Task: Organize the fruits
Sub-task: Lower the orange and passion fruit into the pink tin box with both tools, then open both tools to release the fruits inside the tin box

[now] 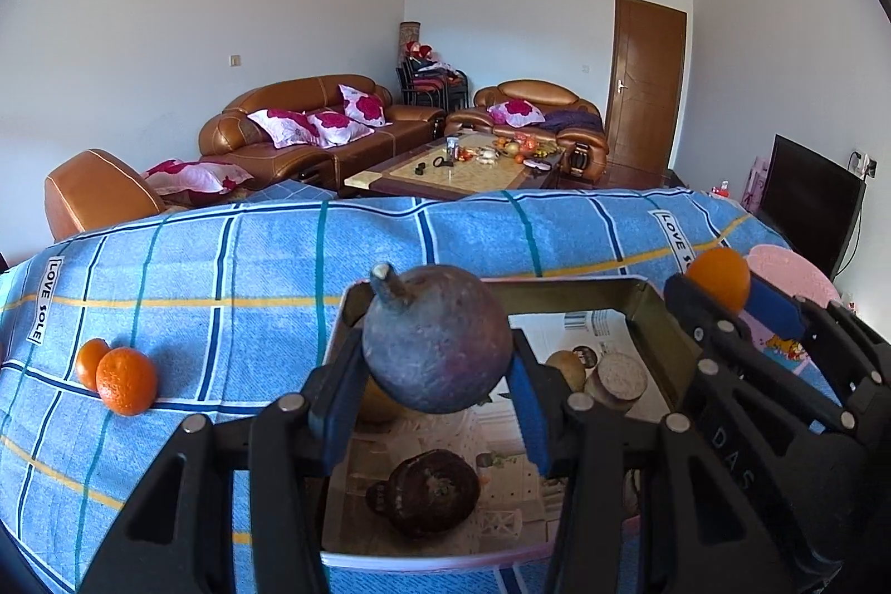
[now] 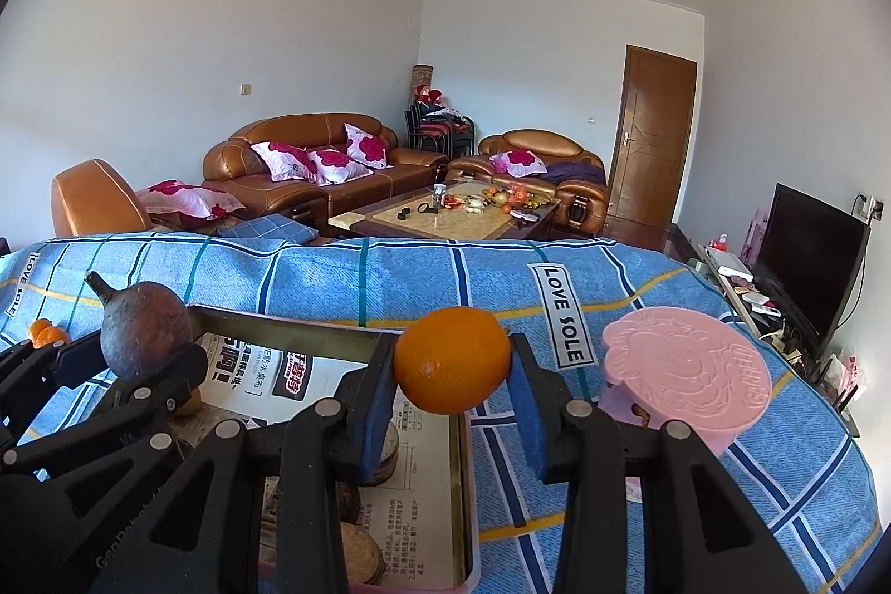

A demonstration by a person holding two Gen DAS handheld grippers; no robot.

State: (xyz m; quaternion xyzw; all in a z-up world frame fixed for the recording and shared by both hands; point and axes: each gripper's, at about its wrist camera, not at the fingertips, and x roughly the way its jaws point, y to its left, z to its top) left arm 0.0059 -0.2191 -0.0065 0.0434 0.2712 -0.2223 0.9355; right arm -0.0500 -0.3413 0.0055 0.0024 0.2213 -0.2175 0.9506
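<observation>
Left gripper (image 1: 437, 418) is clamping a dull purple-brown round fruit (image 1: 437, 338) between its blue pads, stem stub tilting toward the upper left of the frame. The fruit is hanging directly above the paper-lined tray (image 1: 657, 315), so the coming move looks like a plain descent with no sideways travel needed. A dark fruit (image 1: 431, 491) is already lying in the tray at lower centre. In the right wrist view, the right gripper (image 2: 454, 418) is squeezing an orange (image 2: 452, 359), glossy and evenly coloured, and is sitting over the tray's right rim at centre frame; it would need a slight shift leftward to clear the wall. Farther out, a pink lid-like piece (image 2: 688, 371) is resting right of the tray, two loose oranges (image 1: 117, 376) are lying at left on the blue checked cloth (image 1: 223, 271).
</observation>
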